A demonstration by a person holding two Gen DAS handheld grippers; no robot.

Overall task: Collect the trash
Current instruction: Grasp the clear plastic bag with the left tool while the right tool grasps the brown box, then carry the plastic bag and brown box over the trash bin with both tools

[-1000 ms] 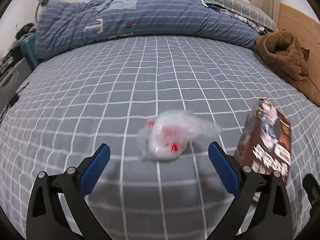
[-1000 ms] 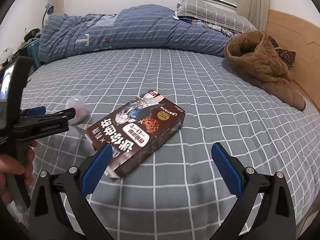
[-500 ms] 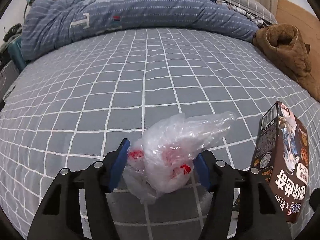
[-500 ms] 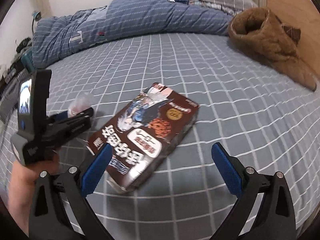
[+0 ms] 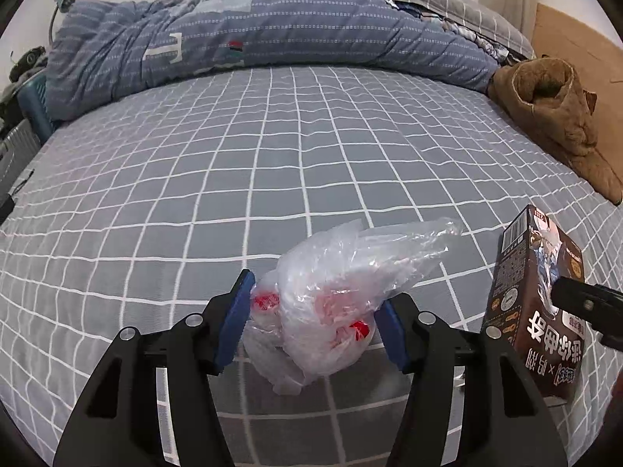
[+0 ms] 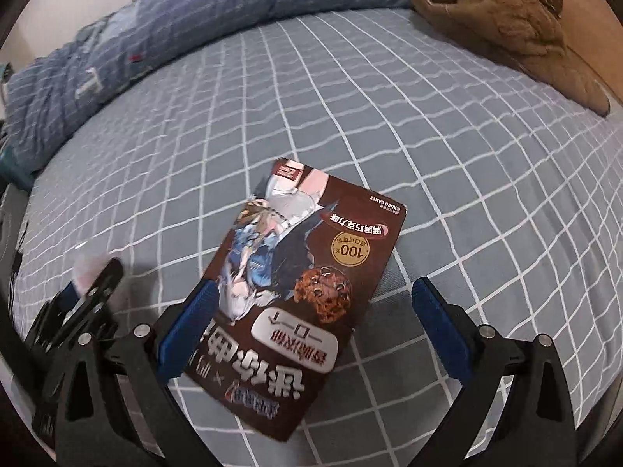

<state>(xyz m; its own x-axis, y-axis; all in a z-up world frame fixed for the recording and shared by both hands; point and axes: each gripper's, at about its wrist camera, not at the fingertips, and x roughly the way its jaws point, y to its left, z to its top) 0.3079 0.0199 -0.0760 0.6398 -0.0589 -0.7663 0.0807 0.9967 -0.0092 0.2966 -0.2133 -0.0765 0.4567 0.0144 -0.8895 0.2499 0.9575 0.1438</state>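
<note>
Grey bedsheet (image 5: 272, 163) with a white grid fills both views, with a rumpled blue quilt (image 5: 272, 27) at 12 o'clock and a brown fleece garment (image 5: 553, 116) at 2 o'clock. At 6 o'clock in the left wrist view, the left gripper (image 5: 313, 327) has its blue pads pressed against both sides of a crumpled clear plastic bag (image 5: 335, 299) with red print. The right gripper (image 6: 311, 323) is spread wide over a brown cookie box (image 6: 296, 292) lying flat on the sheet, its left pad at the box's edge and its right pad apart from it.
</note>
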